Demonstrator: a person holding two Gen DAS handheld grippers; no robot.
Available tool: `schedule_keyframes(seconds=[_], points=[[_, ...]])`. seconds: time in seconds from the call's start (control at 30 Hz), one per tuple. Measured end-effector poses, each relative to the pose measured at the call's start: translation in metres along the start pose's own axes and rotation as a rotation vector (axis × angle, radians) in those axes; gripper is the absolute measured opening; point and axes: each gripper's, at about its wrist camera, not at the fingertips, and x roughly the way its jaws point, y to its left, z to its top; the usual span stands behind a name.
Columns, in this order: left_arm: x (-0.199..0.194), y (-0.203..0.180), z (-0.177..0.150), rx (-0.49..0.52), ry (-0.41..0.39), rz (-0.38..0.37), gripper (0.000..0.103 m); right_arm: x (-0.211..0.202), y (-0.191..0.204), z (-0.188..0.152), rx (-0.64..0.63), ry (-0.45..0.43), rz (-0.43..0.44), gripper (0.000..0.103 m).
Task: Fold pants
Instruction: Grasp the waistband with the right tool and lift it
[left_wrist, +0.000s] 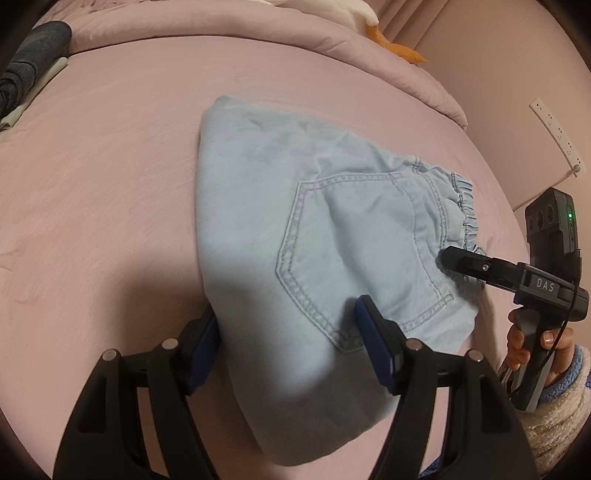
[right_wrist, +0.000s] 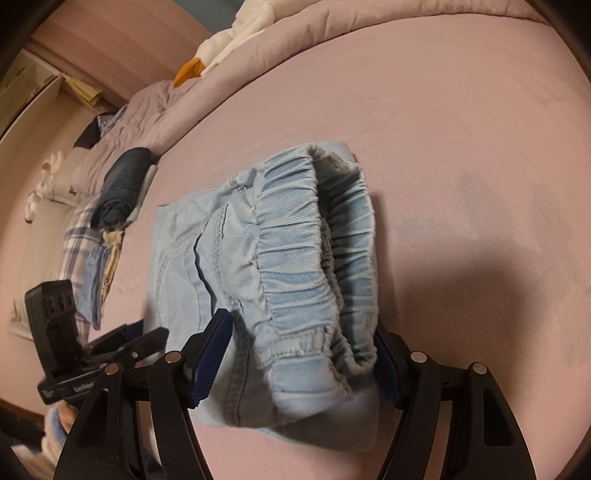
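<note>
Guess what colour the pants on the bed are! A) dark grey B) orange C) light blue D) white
C, the folded denim pants with the stitched back pocket and gathered elastic waistband are pale blue against the pink bedsheet.

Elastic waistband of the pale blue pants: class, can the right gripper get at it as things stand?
Probably yes. The right gripper stands open, its fingers either side of the waistband, with nothing between them.
</note>
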Motion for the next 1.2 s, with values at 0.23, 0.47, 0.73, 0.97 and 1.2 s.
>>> schedule_keyframes(seconds=[0.23, 0.47, 0.73, 0.97, 1.2], points=[[0.004, -0.003, 0.006, 0.01, 0.0, -0.005, 0.071, 0.003, 0.003, 0.002, -0.035, -0.002, -0.009, 0.074], [0.011, -0.006, 0.013, 0.021, -0.002, -0.009, 0.071, 0.006, 0.005, 0.008, -0.054, -0.003, -0.012, 0.074], [0.015, -0.008, 0.019, 0.025, -0.005, -0.015, 0.071, 0.011, 0.009, 0.012, -0.072, -0.012, -0.016, 0.074], [0.016, -0.009, 0.019, 0.024, -0.007, -0.013, 0.071, 0.013, 0.013, 0.012, -0.075, -0.024, -0.023, 0.074], [0.016, -0.016, 0.023, 0.03, -0.013, 0.003, 0.07, 0.011, 0.02, 0.009, -0.094, -0.05, -0.068, 0.067]])
